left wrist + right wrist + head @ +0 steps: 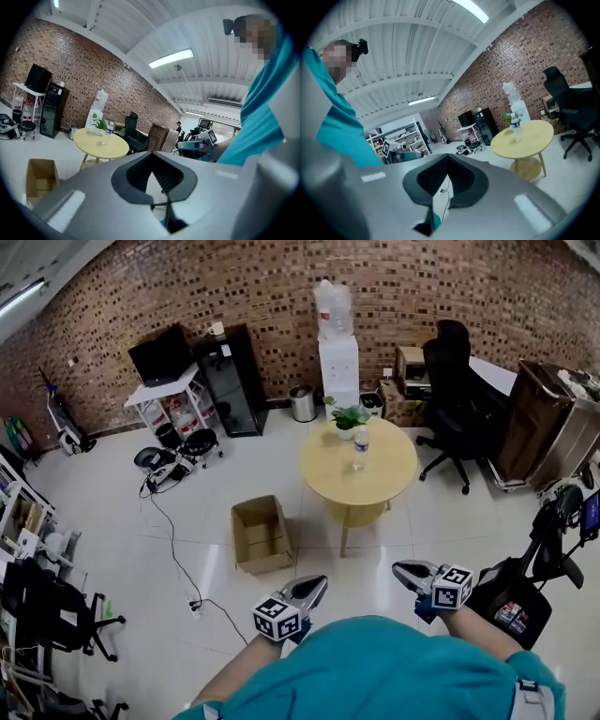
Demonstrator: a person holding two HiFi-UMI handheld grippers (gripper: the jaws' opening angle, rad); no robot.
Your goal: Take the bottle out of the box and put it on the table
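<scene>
Bottle [360,448] is standing upright on the round bench [323,476], beside a potted plant [348,417]; its label is too small to read. Cardboard box [261,533] is sitting open on the floor near the bench. Left gripper [319,583] and right gripper [400,569] are hovering near the person, jaws together, gripping nothing.

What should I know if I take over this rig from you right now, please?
Left gripper: shut, empty, held close to the body.
Right gripper: shut, empty, also close to the body.
Bottle: upright on the round table, beside the potted plant.
Cardboard box: open on the floor near the table, nothing visible inside.
Done: bottle out and placed.
Left: nothing that I can see.
</scene>
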